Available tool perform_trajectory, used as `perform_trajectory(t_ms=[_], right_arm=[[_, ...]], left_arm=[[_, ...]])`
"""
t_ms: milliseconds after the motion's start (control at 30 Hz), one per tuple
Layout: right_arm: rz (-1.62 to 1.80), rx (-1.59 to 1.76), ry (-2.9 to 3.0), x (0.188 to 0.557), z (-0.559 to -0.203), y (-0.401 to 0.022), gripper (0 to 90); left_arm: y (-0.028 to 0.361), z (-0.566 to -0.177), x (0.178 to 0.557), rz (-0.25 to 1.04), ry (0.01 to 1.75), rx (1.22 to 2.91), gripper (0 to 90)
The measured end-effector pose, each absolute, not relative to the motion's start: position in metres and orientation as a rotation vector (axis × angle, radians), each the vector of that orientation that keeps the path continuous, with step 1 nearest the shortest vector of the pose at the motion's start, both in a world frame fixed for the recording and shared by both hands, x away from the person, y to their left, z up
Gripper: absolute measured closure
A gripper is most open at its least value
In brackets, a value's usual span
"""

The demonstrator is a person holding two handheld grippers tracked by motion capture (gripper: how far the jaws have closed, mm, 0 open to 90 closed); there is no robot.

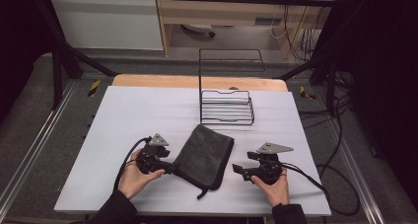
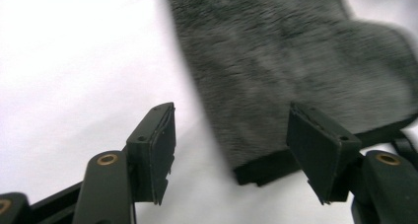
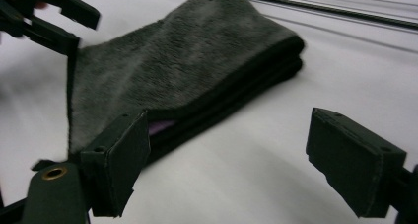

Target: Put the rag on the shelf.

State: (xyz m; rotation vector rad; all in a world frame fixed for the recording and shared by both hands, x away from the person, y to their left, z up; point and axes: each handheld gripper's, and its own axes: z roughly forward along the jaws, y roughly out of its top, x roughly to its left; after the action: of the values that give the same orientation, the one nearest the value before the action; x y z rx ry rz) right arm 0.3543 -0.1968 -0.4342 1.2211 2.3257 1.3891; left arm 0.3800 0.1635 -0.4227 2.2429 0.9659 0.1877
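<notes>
Folded grey towel [image 1: 204,156] flat on tabletop [image 1: 148,110], between my tongs, long axis running away toward wire rack [image 1: 226,108]. Left tongs [image 1: 165,168] nearer (at its near corner), right tongs [image 1: 240,169] just beside; both wide open, empty.

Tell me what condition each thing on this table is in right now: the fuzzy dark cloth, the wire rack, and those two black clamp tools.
Folded dark grey fleece cloth: lying flat on the white table, folded in layers.
Black wire rack: upright, empty, beyond the cloth.
Left gripper: open, jaws astride the cloth's near corner, not clamped.
Right gripper: open, beside the cloth's folded edge, holding nothing.
</notes>
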Motion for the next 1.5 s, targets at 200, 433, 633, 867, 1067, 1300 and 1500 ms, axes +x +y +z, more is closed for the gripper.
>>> perform_trajectory(t_ms=[200, 433, 633, 867, 1067, 1300, 1500], right_arm=[[1.380, 1.230, 2.338, 0.352, -0.435, -0.161, 16.7], [1.232, 1.263, 2.346, 0.351, -0.446, -0.136, 27.4], [1.181, 1.285, 2.371, 0.349, -0.456, -0.133, 38.6], [1.200, 1.290, 2.393, 0.349, -0.455, -0.133, 48.3], [1.227, 1.216, 2.423, 0.352, -0.455, -0.134, 49.3], [1.259, 1.195, 2.440, 0.357, -0.456, -0.132, 47.8], [1.271, 1.146, 2.450, 0.359, -0.457, -0.132, 48.6]], left_arm=[[0.159, -0.429, 0.381, 0.161, 0.951, 2.239, 52.4], [0.162, -0.437, 0.377, 0.120, 0.944, 2.226, 64.2], [0.163, -0.440, 0.373, 0.070, 0.976, 2.203, 73.4], [0.162, -0.435, 0.364, 0.081, 0.966, 2.218, 82.9], [0.166, -0.434, 0.352, 0.065, 0.972, 2.206, 83.2], [0.169, -0.435, 0.331, 0.084, 0.978, 2.181, 83.1], [0.170, -0.435, 0.321, 0.072, 0.995, 2.166, 82.9]])
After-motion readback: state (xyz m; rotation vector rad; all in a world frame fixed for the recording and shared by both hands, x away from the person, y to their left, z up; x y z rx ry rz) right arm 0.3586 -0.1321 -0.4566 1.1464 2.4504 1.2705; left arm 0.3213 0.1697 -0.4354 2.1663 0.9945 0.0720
